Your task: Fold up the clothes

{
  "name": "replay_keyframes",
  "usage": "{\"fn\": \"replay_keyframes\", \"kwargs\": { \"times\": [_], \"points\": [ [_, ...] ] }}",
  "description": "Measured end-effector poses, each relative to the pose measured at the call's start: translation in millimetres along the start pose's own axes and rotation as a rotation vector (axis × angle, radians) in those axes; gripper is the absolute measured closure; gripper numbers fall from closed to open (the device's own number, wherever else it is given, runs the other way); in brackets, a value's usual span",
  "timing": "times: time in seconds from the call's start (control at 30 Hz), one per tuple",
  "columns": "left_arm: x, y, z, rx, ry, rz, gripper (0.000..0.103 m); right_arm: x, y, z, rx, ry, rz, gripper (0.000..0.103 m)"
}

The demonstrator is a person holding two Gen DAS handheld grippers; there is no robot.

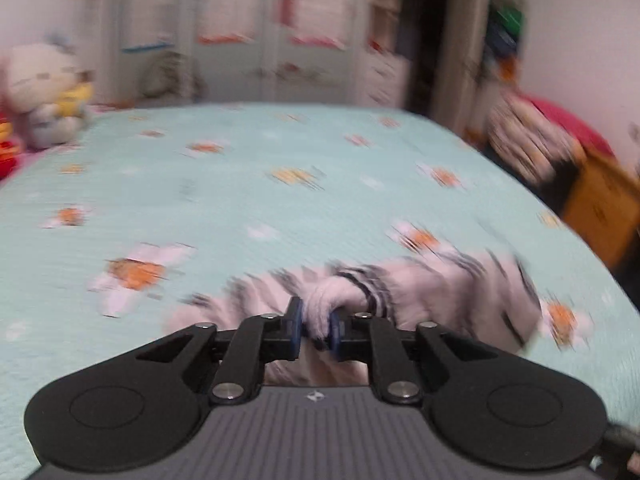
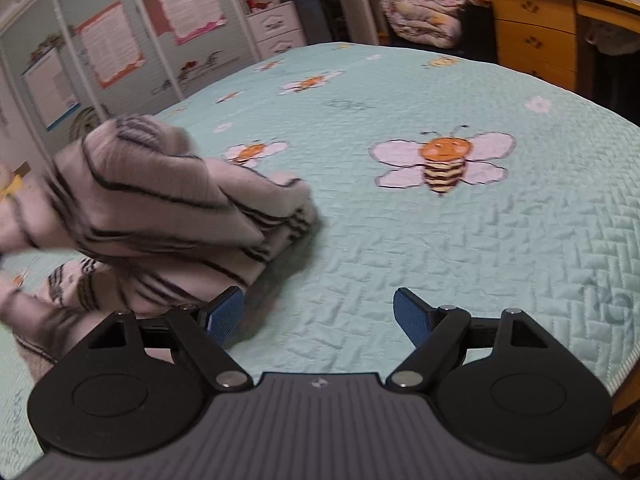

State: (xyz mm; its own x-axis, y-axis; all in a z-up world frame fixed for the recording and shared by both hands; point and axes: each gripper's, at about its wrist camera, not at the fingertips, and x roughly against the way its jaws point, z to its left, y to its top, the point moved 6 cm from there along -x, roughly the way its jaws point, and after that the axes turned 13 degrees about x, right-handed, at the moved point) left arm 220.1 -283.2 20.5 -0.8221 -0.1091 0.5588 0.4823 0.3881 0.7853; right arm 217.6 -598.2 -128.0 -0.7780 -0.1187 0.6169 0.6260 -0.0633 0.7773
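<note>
Left wrist view shows the left gripper with its blue pads pinched on a bunch of pale knit fabric, a piece of the striped sweater that spreads to the right and lies low over the near part of the bedspread; the picture is smeared, so I cannot tell exactly which part of the garment is clamped, though a dark-banded cuff-like edge sits just beside the pads. From the right wrist view, the sweater is at the left, bunched and partly lifted, with several layers stacked over one another and a looser part trailing down toward the near left corner. The right gripper has its fingers spread wide with nothing between them, its left pad just beside the garment's near edge, over bare bedspread with its bee pattern. As a judgement, the folding is somewhere in the middle: the layers suggest some doubling over, yet the shape is rumpled, uneven and held in the air rather than lying as a flat, squared bundle. What seems left is to lay it down, align the edges and flatten the folds. No other clothes show on the bed.
</note>
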Motion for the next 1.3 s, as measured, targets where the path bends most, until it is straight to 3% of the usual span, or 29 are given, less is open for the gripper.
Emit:
{"fn": "replay_keyframes", "kwargs": {
  "times": [0.13,0.27,0.33,0.47,0.63,0.83,0.9,0.93,0.97,1.1,1.2,1.27,1.3],
  "points": [
    [-3,12,45,0.066,0.085,0.019,0.093,-2,-2,24,0.054,0.065,0.006,0.021],
    [-5,-2,74,0.101,0.121,0.065,0.093,0,2,57,0.214,0.129,-0.033,0.021],
    [0,-9,81,0.095,0.130,0.076,0.093,2,7,65,0.224,0.149,-0.048,0.021],
    [12,-27,87,0.031,0.123,0.093,0.093,-1,22,57,0.024,0.258,-0.041,0.021],
    [13,-47,104,0.007,0.132,0.130,0.093,-27,38,38,-0.157,0.254,-0.017,0.021],
    [0,-74,119,-0.015,0.172,0.210,0.092,-77,25,34,-0.300,0.305,0.116,0.022],
    [-4,-82,121,-0.026,0.174,0.233,0.091,-84,14,39,-0.310,0.344,0.136,0.040],
    [-6,-85,122,-0.033,0.173,0.247,0.090,-84,9,42,-0.315,0.375,0.136,0.073],
    [-8,-89,123,-0.038,0.171,0.260,0.090,-83,3,45,-0.314,0.396,0.135,0.088],
    [-9,-91,127,-0.033,0.160,0.285,0.083,-64,-19,48,-0.222,0.383,0.133,0.097],
    [1,-85,125,-0.050,0.151,0.251,0.082,-53,-37,45,-0.181,0.379,0.156,0.098],
    [10,-80,121,-0.074,0.136,0.214,0.076,-47,-47,43,-0.141,0.374,0.176,0.098],
    [16,-77,117,-0.088,0.115,0.194,0.067,-44,-51,43,-0.128,0.375,0.184,0.098]
  ]
}}
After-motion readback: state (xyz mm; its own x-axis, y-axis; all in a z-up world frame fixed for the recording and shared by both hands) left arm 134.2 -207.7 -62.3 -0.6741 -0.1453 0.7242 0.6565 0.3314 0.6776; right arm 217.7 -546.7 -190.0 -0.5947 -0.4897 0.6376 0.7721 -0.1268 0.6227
